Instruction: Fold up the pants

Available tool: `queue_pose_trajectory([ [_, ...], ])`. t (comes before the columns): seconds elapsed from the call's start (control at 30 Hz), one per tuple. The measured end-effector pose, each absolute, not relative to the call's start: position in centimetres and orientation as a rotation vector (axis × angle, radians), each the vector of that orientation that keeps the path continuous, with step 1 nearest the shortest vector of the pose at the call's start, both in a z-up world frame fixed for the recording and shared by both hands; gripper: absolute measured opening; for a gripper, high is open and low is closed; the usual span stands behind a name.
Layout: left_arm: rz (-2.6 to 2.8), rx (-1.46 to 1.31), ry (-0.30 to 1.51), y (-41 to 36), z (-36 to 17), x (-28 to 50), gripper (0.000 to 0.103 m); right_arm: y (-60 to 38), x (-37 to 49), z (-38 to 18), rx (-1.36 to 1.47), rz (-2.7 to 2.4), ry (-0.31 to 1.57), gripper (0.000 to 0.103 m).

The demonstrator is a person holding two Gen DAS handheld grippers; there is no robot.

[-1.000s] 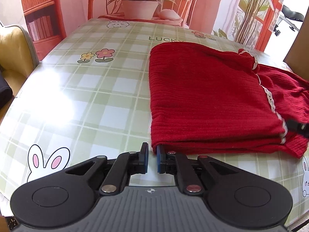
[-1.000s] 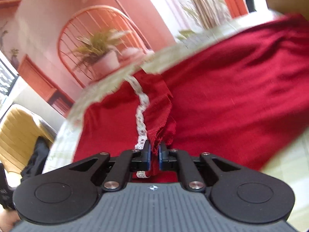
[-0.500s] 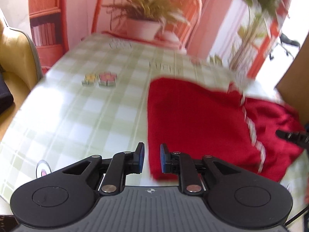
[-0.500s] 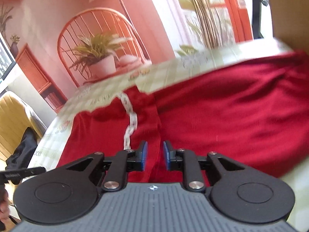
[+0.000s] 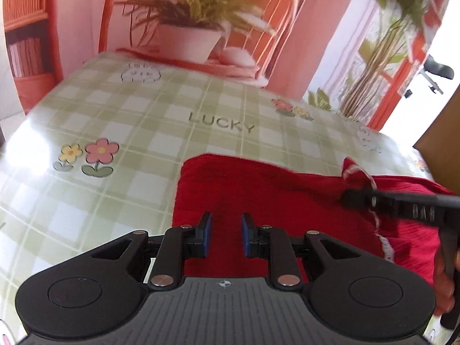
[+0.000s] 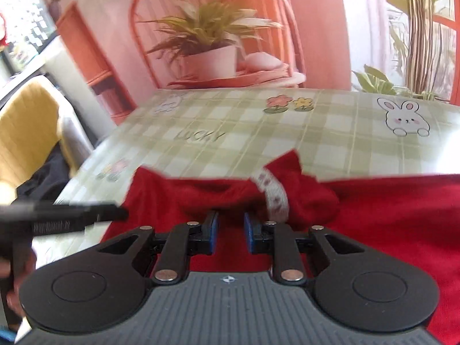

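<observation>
Blue-padded left gripper [image 5: 224, 235] and right gripper [image 6: 231, 235] both released, jaws apart, nothing between them, just above the red pants [image 5: 273, 198]. Pants lying flat on the checked tablecloth [image 5: 161, 120], left edge straight, white lace trim [image 6: 273, 194] bunched up at the far edge. Wide free cloth to the left and beyond. Potted plant [image 5: 189, 37] behind the table, yellow chair [image 6: 28, 132] at the left side.

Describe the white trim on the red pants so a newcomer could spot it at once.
On the green checked tablecloth lie the red pants. At their bunched far edge, just beyond the open right gripper, a white lace strip crosses the cloth, the only pale band on the red.
</observation>
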State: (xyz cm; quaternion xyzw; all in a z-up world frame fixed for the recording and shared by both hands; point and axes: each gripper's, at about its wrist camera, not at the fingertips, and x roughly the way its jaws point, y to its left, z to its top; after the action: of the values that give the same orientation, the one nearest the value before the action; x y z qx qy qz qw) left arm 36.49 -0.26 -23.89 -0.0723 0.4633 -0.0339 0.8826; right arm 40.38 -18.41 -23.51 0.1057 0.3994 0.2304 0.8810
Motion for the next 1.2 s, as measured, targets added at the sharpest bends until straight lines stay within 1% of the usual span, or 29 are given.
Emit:
queue_pose_trajectory([
  [0.1, -0.052, -0.163, 0.978, 0.3, -25.0, 36.8, 0.022, -19.1, 43.3, -24.7, 0.287, 0.407, 0.869, 0.019],
  [0.13, -0.055, -0.167, 0.971, 0.7, -25.0, 36.8, 0.022, -19.5, 44.1, -25.2, 0.312, 0.383, 0.883, 0.014],
  [0.17, -0.058, -0.168, 0.968, 0.8, -25.0, 36.8, 0.022, -19.9, 44.8, -25.6, 0.337, 0.370, 0.891, 0.006],
  [0.2, -0.059, -0.168, 0.968, 0.8, -24.9, 36.8, 0.022, -20.4, 45.1, -25.9, 0.356, 0.356, 0.897, 0.002],
  [0.23, -0.058, -0.168, 0.968, 0.9, -24.9, 36.9, 0.022, -21.0, 45.2, -26.1, 0.377, 0.340, 0.895, 0.000],
  [0.33, -0.053, -0.164, 0.970, 0.9, -24.7, 36.9, 0.022, -22.1, 44.9, -26.2, 0.446, 0.329, 0.878, 0.000],
  [0.37, -0.049, -0.160, 0.970, 0.8, -24.6, 36.9, 0.023, -22.5, 44.2, -26.0, 0.453, 0.329, 0.858, 0.005],
  [0.4, -0.044, -0.155, 0.968, 0.6, -24.4, 36.8, 0.026, -23.1, 43.3, -25.6, 0.459, 0.334, 0.833, 0.010],
  [0.43, -0.038, -0.150, 0.963, 0.5, -24.2, 36.7, 0.029, -23.8, 42.5, -25.2, 0.465, 0.337, 0.806, 0.026],
  [0.47, -0.034, -0.145, 0.954, 0.2, -23.9, 36.5, 0.034, -24.5, 41.4, -24.7, 0.466, 0.332, 0.777, 0.042],
  [0.5, -0.034, -0.138, 0.941, -0.1, -23.5, 36.3, 0.035, -25.4, 40.0, -24.4, 0.467, 0.327, 0.739, 0.045],
  [0.63, -0.099, -0.118, 0.902, -2.8, -21.9, 35.2, 0.035, -29.8, 34.5, -23.6, 0.510, 0.326, 0.639, 0.045],
  [0.77, -0.181, -0.110, 0.884, -6.5, -21.3, 34.0, 0.035, -34.4, 29.0, -24.1, 0.543, 0.228, 0.599, 0.050],
  [0.97, -0.270, -0.101, 0.938, -11.9, -23.3, 31.8, 0.034, -41.8, 22.6, -25.0, 0.645, -0.003, 0.518, 0.050],
  [1.2, -0.263, -0.013, 0.968, -15.1, -25.0, 30.4, 0.033, -48.2, 20.1, -26.1, 0.677, -0.189, 0.491, 0.056],
])
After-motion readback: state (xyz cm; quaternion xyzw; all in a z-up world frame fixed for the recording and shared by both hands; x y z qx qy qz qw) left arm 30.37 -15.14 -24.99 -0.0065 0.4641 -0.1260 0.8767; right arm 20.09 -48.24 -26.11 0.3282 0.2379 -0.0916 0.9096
